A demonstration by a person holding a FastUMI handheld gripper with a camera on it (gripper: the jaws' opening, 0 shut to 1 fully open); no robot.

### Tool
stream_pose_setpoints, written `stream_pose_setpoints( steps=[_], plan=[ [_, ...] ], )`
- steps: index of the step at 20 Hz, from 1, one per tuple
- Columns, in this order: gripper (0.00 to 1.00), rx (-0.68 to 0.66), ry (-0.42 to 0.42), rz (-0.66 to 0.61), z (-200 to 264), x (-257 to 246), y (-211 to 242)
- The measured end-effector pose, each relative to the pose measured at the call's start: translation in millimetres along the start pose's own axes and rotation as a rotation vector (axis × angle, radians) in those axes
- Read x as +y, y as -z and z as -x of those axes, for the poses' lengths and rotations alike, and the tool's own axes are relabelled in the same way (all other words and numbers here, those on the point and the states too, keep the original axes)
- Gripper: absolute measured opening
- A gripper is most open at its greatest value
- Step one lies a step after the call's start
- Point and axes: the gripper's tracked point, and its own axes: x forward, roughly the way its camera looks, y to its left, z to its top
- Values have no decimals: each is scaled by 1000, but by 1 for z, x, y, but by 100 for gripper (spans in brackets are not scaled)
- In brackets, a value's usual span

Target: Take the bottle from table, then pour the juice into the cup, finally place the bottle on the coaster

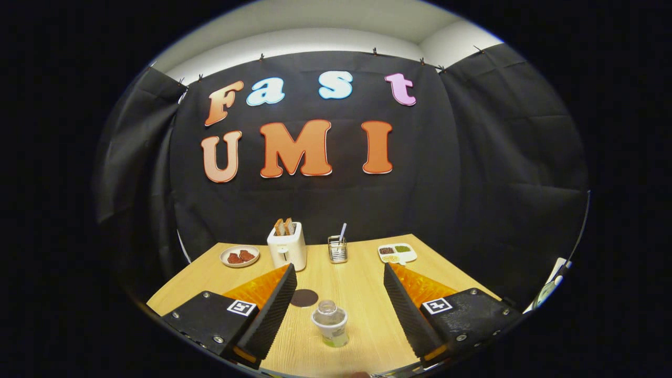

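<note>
**Pre-grasp: gripper wide, bottle between fingers**

My gripper (336, 304) is spread wide, holding nothing. Bottle (329, 325) stands upright on the table (362, 294) near its front edge, roughly mid-width, between my fingers but touching neither. Looks capless w/ a clear neck, label lower down; can't tell fill level from here. Coaster (304, 297) lies flat just behind-left of the bottle, close to my left finger. I can't make out a cup from this angle.

Step in hand, as I judge it: grab the bottle. To do it well: drop lower and ease fwd so pads meet the body, not the neck; center it first, it sits a bit nearer the left finger. Close slow and even so it doesn't tip, esp. if open on top. Keep it vertical on lift.

Along the back edge, well clear: plate (239, 256) at left, toaster (286, 247), a small holder (337, 250) w/ a utensil, tray (397, 253) toward the right. No obstacle for the grasp.
</note>
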Motion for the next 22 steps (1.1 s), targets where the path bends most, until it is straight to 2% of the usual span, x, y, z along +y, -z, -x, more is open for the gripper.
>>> stream_pose_setpoints(
  steps=[5,13,19,22],
  plan=[
    [99,140,-15,32,-18,5,71],
    [99,286,-27,62,-36,9,149],
    [99,337,-16,39,-50,5,178],
    [99,351,-36,17,-57,10,184]
  ],
)
